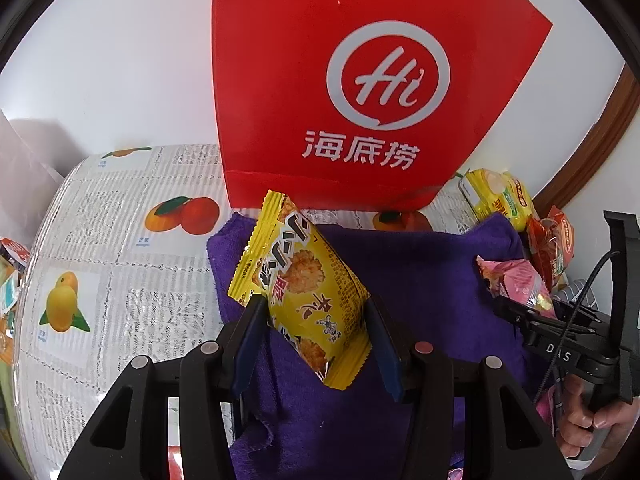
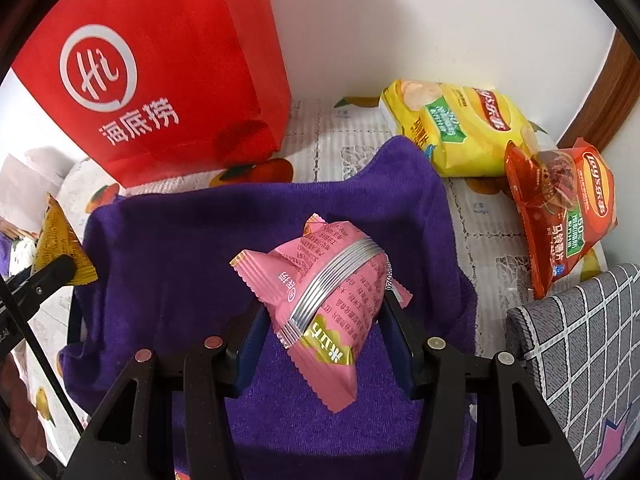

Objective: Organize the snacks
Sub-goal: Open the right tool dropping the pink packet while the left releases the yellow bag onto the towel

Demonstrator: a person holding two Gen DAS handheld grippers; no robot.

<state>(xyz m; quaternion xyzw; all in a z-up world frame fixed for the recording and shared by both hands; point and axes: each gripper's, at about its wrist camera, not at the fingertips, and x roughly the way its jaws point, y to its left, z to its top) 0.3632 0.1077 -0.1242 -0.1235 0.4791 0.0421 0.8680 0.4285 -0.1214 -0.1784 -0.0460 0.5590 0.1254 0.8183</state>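
My left gripper [image 1: 316, 312] is shut on a yellow rice-cracker packet [image 1: 304, 276], held tilted above a purple towel [image 1: 420, 280]. My right gripper [image 2: 322, 316] is shut on a pink snack packet [image 2: 328, 300] with a silver seam, also over the purple towel [image 2: 200, 248]. In the left wrist view the right gripper [image 1: 516, 312] shows at the right edge with the pink packet [image 1: 516, 280] in it. The yellow packet [image 2: 60, 244] and the left gripper's finger appear at the left edge of the right wrist view. A red paper bag [image 1: 360, 80] stands upright behind the towel.
A yellow chip bag [image 2: 456, 128] and a red-orange chip bag [image 2: 560, 208] lie at the back right on the fruit-print tablecloth [image 1: 120, 280]. A grey checked cushion [image 2: 580, 340] sits at the right. A white wall rises behind the red bag [image 2: 160, 72]. A hand [image 1: 592, 420] grips the right tool.
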